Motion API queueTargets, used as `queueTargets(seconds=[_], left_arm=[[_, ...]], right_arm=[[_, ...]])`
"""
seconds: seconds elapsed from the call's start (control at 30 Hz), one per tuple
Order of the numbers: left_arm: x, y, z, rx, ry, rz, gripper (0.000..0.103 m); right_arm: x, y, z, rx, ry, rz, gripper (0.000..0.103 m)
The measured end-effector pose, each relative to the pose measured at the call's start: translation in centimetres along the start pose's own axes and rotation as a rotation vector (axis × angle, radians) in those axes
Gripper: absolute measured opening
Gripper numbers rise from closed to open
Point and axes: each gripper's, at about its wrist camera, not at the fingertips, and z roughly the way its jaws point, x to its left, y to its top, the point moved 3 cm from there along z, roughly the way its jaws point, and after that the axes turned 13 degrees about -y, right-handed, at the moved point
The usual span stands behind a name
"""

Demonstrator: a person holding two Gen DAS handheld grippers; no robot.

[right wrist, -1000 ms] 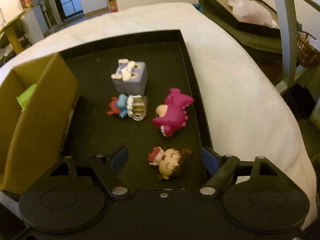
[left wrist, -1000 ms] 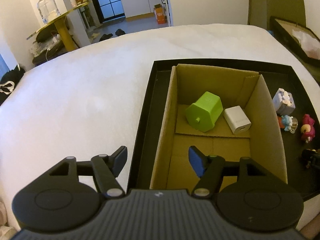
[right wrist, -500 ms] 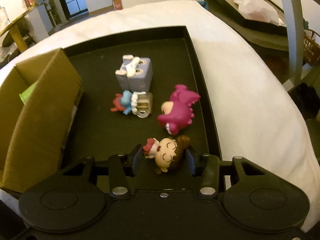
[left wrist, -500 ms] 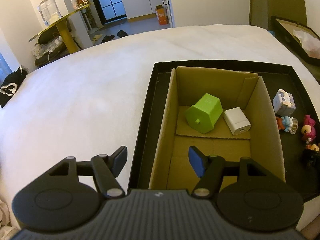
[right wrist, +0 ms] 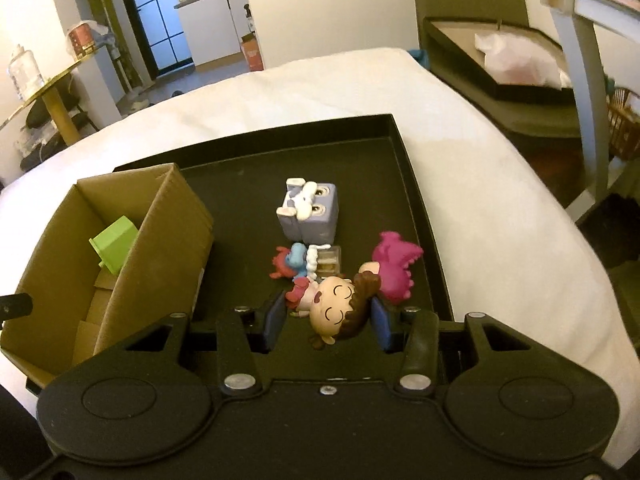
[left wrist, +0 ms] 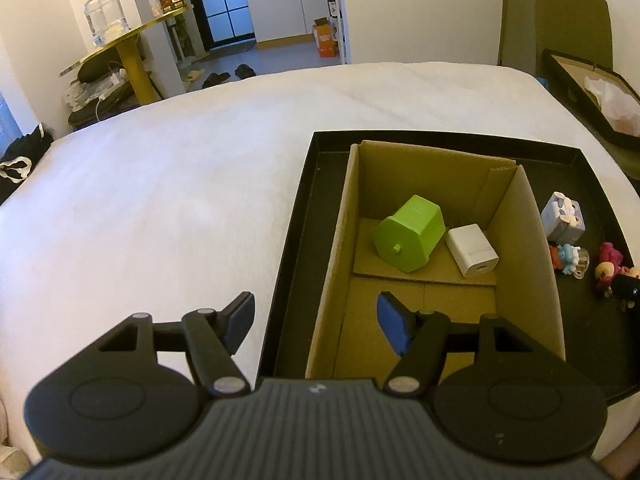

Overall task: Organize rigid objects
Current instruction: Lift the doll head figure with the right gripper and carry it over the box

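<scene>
My right gripper is shut on a small doll figurine with a round face and brown hair, held above the black tray. On the tray lie a pink dinosaur toy, a blue-and-red figurine and a grey-purple block toy. A cardboard box stands in the tray and holds a green hexagonal object and a white cube. My left gripper is open and empty over the box's near left wall.
The tray sits on a white bed. The box also shows at the left of the right wrist view. A yellow side table stands far left. Another dark tray with a plastic bag lies off the bed's right side.
My right gripper closed on the doll figurine and lifted it off the tray. The left gripper stayed open and rose slightly.
</scene>
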Motion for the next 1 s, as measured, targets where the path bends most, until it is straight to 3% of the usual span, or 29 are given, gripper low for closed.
queueTargets(seconds=[0.23, 0.5, 1.0], left_arm=[[0.8, -0.1, -0.4, -0.026, -0.019, -0.033, 0.066], [1.2, -0.2, -0.1, -0.019, -0.01, -0.044, 0.066], [2.4, -0.5, -0.1, -0.038, -0.072, -0.101, 0.066]], right_arm=[[0.5, 1.8, -1.5, -0.028, 0.038, 0.018, 0.044], [1.5, 2.8, -2.5, -0.049, 0.025, -0.008, 0.044], [4.7, 4.5, -3.7, -0.065, 0.013, -0.053, 0.044]])
